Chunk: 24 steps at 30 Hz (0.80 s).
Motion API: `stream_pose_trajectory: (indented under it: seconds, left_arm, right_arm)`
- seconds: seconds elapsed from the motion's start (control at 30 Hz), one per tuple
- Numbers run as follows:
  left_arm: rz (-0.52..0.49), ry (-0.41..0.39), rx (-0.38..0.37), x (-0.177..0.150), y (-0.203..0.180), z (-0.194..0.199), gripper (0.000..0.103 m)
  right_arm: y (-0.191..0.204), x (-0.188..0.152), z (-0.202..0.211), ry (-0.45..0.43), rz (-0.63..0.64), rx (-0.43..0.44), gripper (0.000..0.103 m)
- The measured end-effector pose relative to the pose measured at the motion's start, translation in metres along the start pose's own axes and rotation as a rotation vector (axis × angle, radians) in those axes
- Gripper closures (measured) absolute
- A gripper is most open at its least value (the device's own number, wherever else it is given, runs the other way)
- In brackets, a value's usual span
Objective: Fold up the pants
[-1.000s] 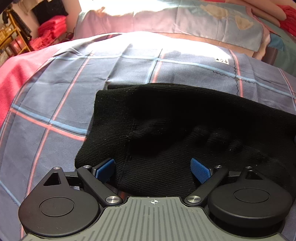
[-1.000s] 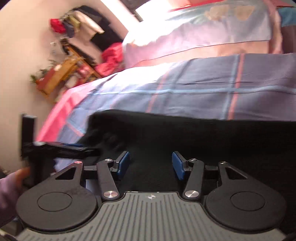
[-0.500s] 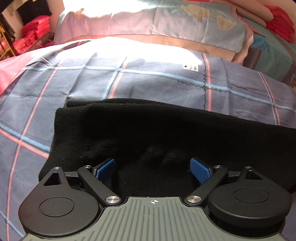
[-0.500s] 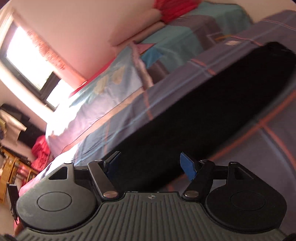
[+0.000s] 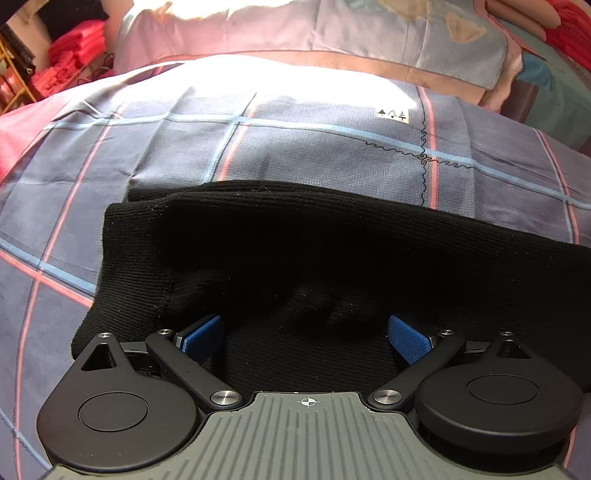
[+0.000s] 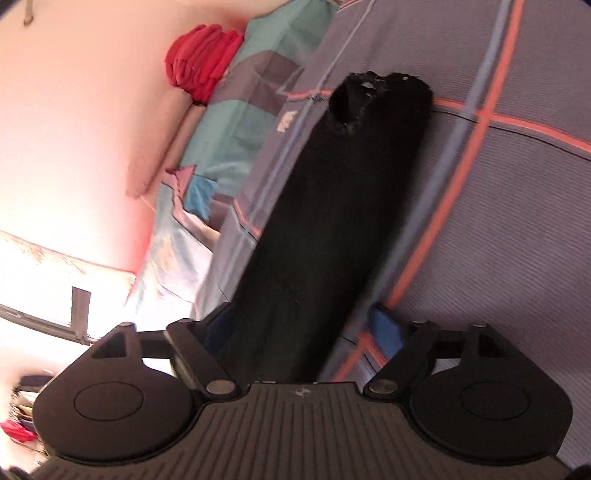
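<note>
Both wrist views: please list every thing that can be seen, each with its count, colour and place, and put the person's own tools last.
pants: one, black knit, lying long on the bed, the far end open like a tube
bed cover: one, grey-blue with pink and light blue lines, under the pants
label: one, white with small tree marks, on the bed cover beyond the pants
pillows: count unclear, pale blue and pink, at the far side of the bed
red cloth pile: one, red, against the wall beside the bed
left hand-held gripper: one, black with blue pads, open over the pants
right hand-held gripper: one, black with blue pads, open, the pants running between its fingers
</note>
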<state>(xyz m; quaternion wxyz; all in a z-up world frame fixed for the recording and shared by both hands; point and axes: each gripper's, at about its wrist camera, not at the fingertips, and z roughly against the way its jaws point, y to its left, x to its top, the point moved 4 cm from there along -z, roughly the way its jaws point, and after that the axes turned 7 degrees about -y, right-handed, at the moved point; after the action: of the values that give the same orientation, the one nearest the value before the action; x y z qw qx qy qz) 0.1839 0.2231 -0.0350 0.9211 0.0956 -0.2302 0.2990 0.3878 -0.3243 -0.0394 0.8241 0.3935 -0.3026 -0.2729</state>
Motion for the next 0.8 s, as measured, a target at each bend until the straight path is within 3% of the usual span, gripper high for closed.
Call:
stream_pose_trajectory:
  seconds: [0.13, 0.43, 0.53, 0.67, 0.73, 0.8]
  left_arm:
    - [0.005, -0.001, 0.011, -0.001, 0.0, -0.001, 0.0]
    - [0.009, 0.029, 0.062, 0.002, -0.004, -0.001, 0.0]
    - [0.007, 0.029, 0.066, 0.002, -0.005, -0.001, 0.0]
    - [0.01, 0.029, 0.065, 0.001, -0.004, -0.001, 0.0]
    - [0.008, 0.03, 0.064, 0.002, -0.004, -0.001, 0.0]
    - [0.006, 0.031, 0.064, 0.002, -0.004, -0.001, 0.0]
  right_arm:
    - [0.007, -0.002, -0.001, -0.026, 0.04, 0.042, 0.0]
    - [0.01, 0.01, -0.009, -0.088, 0.064, 0.084, 0.011]
    - [0.006, 0.01, -0.014, -0.106, 0.015, 0.06, 0.028]
    - [0.008, -0.006, -0.021, 0.004, 0.0, 0.126, 0.033]
    - [0.011, -0.006, -0.024, -0.004, 0.053, 0.109, 0.039]
    - [0.005, 0.001, -0.028, -0.031, -0.03, 0.107, 0.046]
